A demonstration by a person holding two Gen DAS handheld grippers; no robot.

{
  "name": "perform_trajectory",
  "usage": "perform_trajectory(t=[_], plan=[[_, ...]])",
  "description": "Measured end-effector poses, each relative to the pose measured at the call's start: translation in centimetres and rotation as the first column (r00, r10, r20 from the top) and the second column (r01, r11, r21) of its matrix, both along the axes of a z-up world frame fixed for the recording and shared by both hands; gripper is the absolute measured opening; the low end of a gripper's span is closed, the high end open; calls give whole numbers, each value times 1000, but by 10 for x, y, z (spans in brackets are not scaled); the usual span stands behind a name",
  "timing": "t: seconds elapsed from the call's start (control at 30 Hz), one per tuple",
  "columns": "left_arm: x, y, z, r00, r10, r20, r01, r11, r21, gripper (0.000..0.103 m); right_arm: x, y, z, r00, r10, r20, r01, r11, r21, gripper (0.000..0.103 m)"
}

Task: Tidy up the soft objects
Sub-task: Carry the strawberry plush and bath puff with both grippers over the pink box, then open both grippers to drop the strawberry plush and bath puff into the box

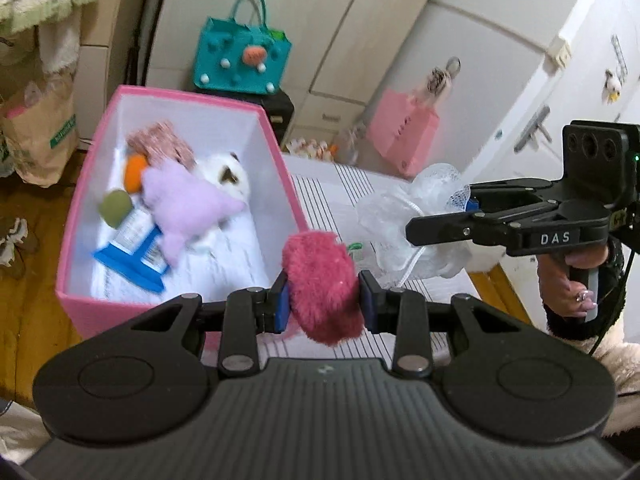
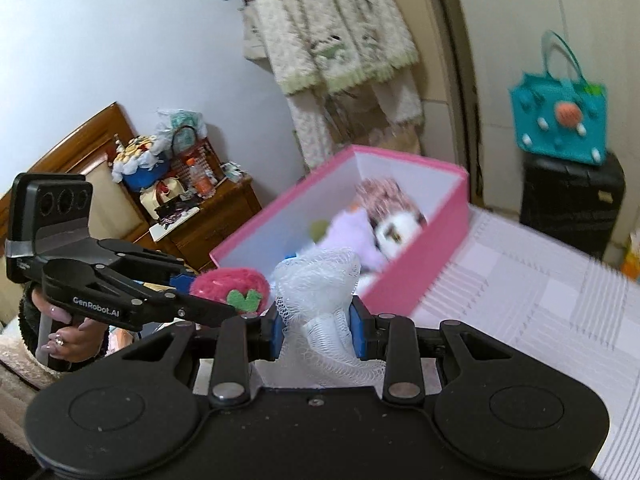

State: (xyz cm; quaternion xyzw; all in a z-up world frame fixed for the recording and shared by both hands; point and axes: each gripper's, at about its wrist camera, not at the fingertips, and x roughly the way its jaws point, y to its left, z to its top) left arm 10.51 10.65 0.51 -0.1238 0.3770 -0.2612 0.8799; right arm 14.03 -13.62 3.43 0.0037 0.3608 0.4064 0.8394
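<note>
My left gripper (image 1: 323, 302) is shut on a fuzzy pink strawberry plush (image 1: 320, 280), held near the front right corner of the pink box (image 1: 76, 208). In the right wrist view the strawberry (image 2: 228, 286) shows its green leaf. My right gripper (image 2: 318, 330) is shut on a white mesh bath pouf (image 2: 320, 280), held in the air just right of the box (image 2: 416, 276); the pouf (image 1: 404, 216) also shows in the left wrist view. The box holds a lilac plush (image 1: 184, 208), a white cat plush (image 1: 228, 176), a pink knit item, an orange piece, a green ball and a blue-capped tube.
The box stands on a bed with a white striped cover (image 2: 528, 300). A teal felt bag (image 1: 240, 52) sits on a black case beyond. A pink bag (image 1: 404, 128) hangs by white cupboards. A cluttered wooden nightstand (image 2: 192, 208) stands left of the bed.
</note>
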Motion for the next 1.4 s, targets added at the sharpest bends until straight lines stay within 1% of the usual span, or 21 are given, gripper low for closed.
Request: perform_trajectory(t=[0.1,0.2,0.3,0.4,0.5,0.6,0.7,0.77,0.87,0.9,0.97,1.0,1.1,1.13,1.17,1.23,1.3,1.4], plan=[[8,18,3,999,24,24,-24,999,-25,33,11,22,8,999,35,26,-34,999,-18,37],[15,26,7,998,33,46,-32,999,-14,33,22,48,9,996,73,52,-69,995,-72,37],[24,35,13,996,39,76,-37,999,-18,33,35,68,4,993,108,39,-104,989,-105,37],[34,46,13,994,63,90,-61,998,-32,33,48,82,-6,989,146,30,-141,980,-138,37],[47,56,4,990,115,85,-111,993,-50,33,66,101,-23,983,180,-32,-183,967,-180,37],[65,57,-5,985,158,75,-156,987,-36,33,82,121,-40,974,211,-85,-226,941,-251,37],[78,58,-12,987,150,49,-147,987,-57,33,91,137,-55,959,244,-145,-278,906,-319,37],[84,57,-14,989,145,43,-142,988,-60,33,92,145,-64,949,270,-162,-313,873,-373,37],[89,58,-17,988,149,41,-146,987,-62,33,91,154,-71,937,307,-170,-351,826,-441,43],[90,58,-18,988,152,38,-149,987,-63,33,90,155,-73,937,309,-163,-349,815,-462,43],[93,59,-20,987,156,34,-154,986,-61,33,90,155,-73,946,297,-131,-321,803,-502,47],[94,59,-20,987,160,31,-158,986,-59,33,90,153,-73,952,287,-110,-301,800,-518,51],[98,60,-23,986,167,22,-166,985,-51,33,88,144,-65,968,252,-10,-217,810,-546,59],[100,60,-23,986,167,21,-166,985,-49,33,87,139,-61,970,244,15,-198,819,-539,64],[102,59,-24,986,166,20,-165,985,-46,33,87,135,-58,972,233,29,-184,832,-524,67],[108,57,-24,986,168,20,-167,985,-41,33,86,123,-50,979,195,57,-145,868,-475,68],[115,54,-24,986,167,25,-166,985,-33,33,83,109,-41,985,154,82,-108,909,-403,68],[127,49,-23,984,171,39,-171,985,-13,34,74,89,-31,989,102,111,-65,953,-297,68]])
